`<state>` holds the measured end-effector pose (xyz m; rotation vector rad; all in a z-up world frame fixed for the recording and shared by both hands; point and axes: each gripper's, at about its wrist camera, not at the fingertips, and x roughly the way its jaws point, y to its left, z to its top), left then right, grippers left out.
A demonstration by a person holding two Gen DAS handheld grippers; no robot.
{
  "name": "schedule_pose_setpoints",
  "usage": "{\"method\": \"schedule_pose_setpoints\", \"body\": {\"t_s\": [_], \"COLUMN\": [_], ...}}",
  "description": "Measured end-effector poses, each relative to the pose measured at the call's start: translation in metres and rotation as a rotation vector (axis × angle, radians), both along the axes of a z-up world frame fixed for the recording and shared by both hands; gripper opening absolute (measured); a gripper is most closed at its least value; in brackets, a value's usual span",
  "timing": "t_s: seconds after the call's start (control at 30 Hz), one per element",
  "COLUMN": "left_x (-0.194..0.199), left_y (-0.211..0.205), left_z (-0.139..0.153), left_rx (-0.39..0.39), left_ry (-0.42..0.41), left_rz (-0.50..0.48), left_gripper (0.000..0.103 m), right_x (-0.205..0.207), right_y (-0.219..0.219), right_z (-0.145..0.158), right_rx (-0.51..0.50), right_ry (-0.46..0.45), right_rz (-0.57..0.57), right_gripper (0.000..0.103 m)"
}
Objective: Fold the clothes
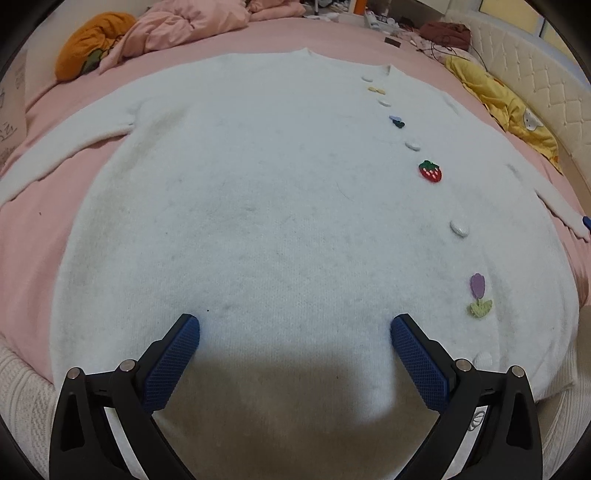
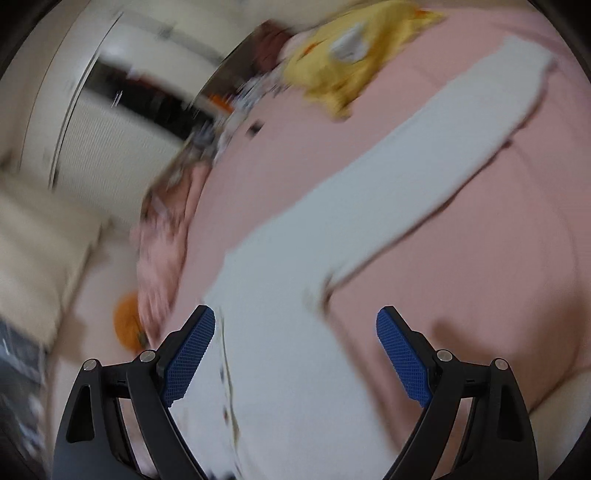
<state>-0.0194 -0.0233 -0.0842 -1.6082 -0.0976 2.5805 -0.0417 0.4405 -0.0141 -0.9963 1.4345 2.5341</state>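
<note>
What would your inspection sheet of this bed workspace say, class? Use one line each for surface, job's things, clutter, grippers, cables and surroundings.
Surface: pink bedsheet.
Job's things: white cardigan spread flat, buttoned, sleeves out; strawberry patch on its front.
Clutter: yellow garment, orange cushion, pink duvet.
Grippers: left gripper open above the hem; right gripper open, holding nothing; its view is blurred.
Cables: thin dark cable at the far edge.
Surroundings: quilted cream headboard.
</note>
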Motion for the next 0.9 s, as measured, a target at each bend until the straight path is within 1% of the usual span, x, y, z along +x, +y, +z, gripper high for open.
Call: {"method": "schedule_pose_setpoints", "body": {"t_s": [0.1,0.23,0.27,0.33,0.43,0.53,0.57,0.63,0.7,0.77,0.83,0.9], "left_x": [-0.001,0.000,0.000,0.001,0.000,-0.002,-0.003,-0.003,-0.003,-0.002,-0.003,-0.003], "left_y": [0.002,0.002,0.002,0.002,0.003,0.004,0.004,0.003,0.002,0.003,0.004,0.004], "left_z": [-0.001,-0.002,-0.002,-0.003,-0.003,-0.004,-0.004,-0.004,-0.003,-0.003,-0.003,-0.003], "left_rx": [-0.011,-0.021,-0.022,-0.027,-0.039,-0.049,-0.052,-0.052,-0.053,-0.055,-0.056,-0.057], "left_ry": [0.005,0.013,0.016,0.023,0.026,0.023,0.022,0.022,0.022,0.023,0.022,0.020], "left_rz": [0.002,0.011,0.016,0.026,0.033,0.031,0.030,0.030,0.030,0.030,0.030,0.030], "left_gripper": [0.103,0.103,0.103,0.103,0.103,0.103,0.103,0.103,0.103,0.103,0.103,0.103], "right_x": [0.007,0.033,0.039,0.047,0.054,0.047,0.044,0.036,0.021,0.000,-0.024,-0.037], "right_y": [0.056,0.128,0.144,0.174,0.208,0.232,0.238,0.244,0.253,0.266,0.278,0.286], "right_z": [-0.016,-0.047,-0.054,-0.062,-0.073,-0.081,-0.083,-0.083,-0.084,-0.084,-0.086,-0.085], "right_rx": [-0.127,-0.360,-0.398,-0.428,-0.456,-0.485,-0.485,-0.455,-0.427,-0.401,-0.389,-0.383], "right_ry": [0.025,0.121,0.148,0.177,0.194,0.178,0.168,0.128,0.082,0.043,0.034,0.057], "right_rz": [-0.161,-0.342,-0.376,-0.431,-0.479,-0.485,-0.487,-0.496,-0.496,-0.472,-0.439,-0.419], "right_gripper": [0.089,0.089,0.089,0.089,0.089,0.089,0.089,0.089,0.089,0.089,0.089,0.089]}}
